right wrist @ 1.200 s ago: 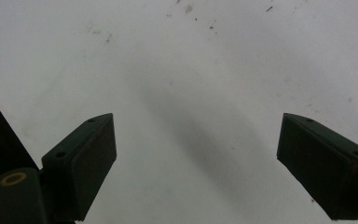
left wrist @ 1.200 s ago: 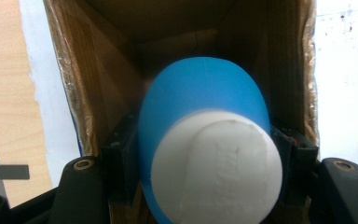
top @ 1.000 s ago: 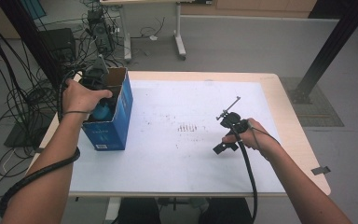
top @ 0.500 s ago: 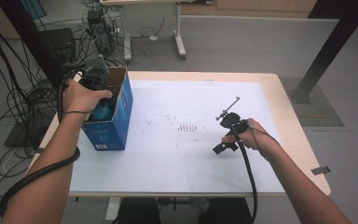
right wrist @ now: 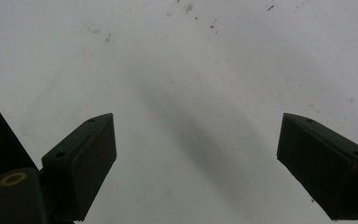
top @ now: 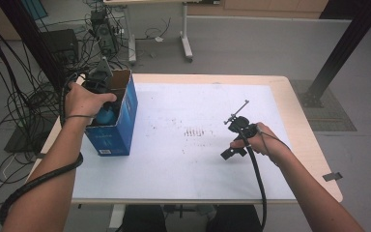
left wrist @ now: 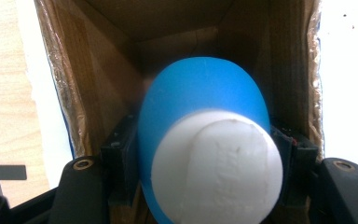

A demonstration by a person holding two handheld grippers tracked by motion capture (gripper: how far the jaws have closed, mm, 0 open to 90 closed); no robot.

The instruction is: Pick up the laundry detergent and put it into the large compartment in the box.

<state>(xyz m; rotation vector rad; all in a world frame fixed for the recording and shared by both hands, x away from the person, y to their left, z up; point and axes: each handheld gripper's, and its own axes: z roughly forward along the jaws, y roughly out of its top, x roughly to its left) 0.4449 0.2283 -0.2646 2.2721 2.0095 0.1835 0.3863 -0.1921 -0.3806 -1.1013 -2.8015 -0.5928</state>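
A blue bottle with a white cap sits inside an open cardboard box, its cap toward the camera. My left gripper is shut on the bottle, one black pad pressed on each side of its body. In the high view the box is blue outside and stands at the table's left edge; the left gripper reaches down into it, and a bit of the bottle shows under the hand. My right gripper is open over the bare white tabletop, right of centre.
The white mat on the wooden table carries faint dark marks near its middle. Cables and equipment lie on the floor to the left, and a black post rises at the right.
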